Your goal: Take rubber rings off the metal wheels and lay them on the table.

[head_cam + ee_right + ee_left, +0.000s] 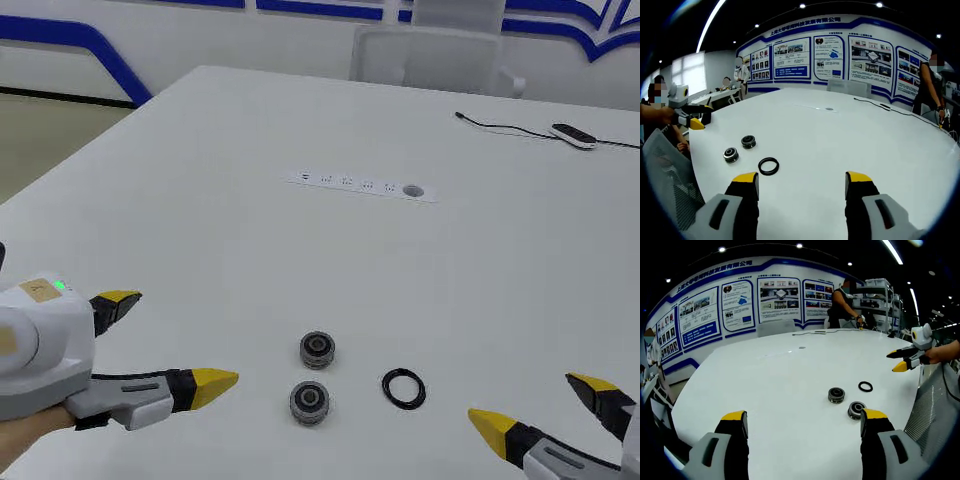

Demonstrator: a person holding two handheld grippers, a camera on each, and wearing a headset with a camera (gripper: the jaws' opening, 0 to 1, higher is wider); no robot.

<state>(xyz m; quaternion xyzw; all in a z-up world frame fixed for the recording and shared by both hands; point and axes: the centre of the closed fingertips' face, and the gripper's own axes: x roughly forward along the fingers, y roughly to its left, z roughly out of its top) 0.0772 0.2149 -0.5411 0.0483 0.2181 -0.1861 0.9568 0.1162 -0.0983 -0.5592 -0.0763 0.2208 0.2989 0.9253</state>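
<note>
Head view: left tongs (175,338) and right tongs (532,400) gape empty; best pin the nearer wheel (309,401) firmly before peeling.

On the counter (250,230) the far wheel (317,349) lies just behind the near wheel (309,402), the ring (403,388) to their right, all between the left claw (170,338) and right claw (533,400).
</note>
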